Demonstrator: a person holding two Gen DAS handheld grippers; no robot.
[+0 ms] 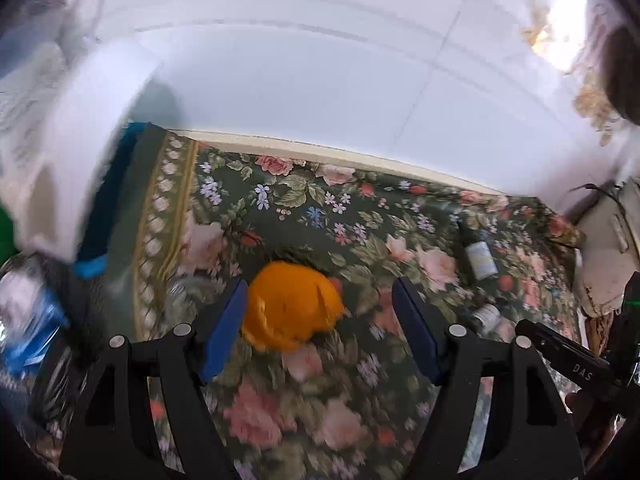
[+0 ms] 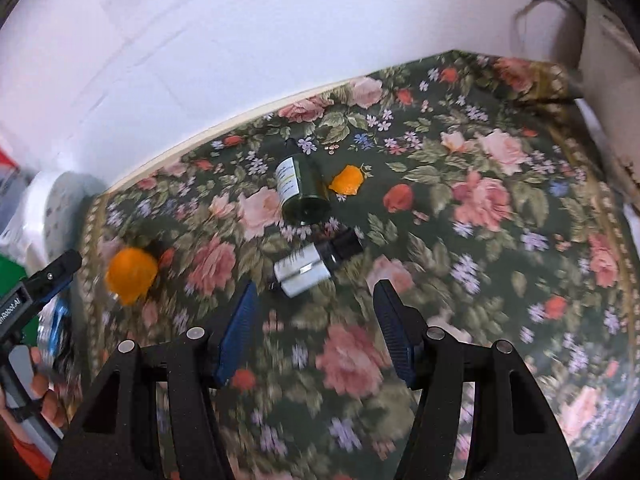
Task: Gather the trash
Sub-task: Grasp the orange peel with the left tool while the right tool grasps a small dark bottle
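Two bottles (image 2: 305,190) mid tablecloth (image 2: 500,280); peel (image 2: 132,274) left, near edge.

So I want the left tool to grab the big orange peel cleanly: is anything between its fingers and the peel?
Nothing visible is. The left tool is open, and the big orange peel lies on the floral tablecloth right by the left-hand finger, with only bare cloth around it. The two small bottles lie well off to the right.

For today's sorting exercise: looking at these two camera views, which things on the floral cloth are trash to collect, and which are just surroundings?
Trash to collect:
large orange peel
small orange peel
green bottle
small dark bottle

Just surroundings:
floral tablecloth
white wall
white roll
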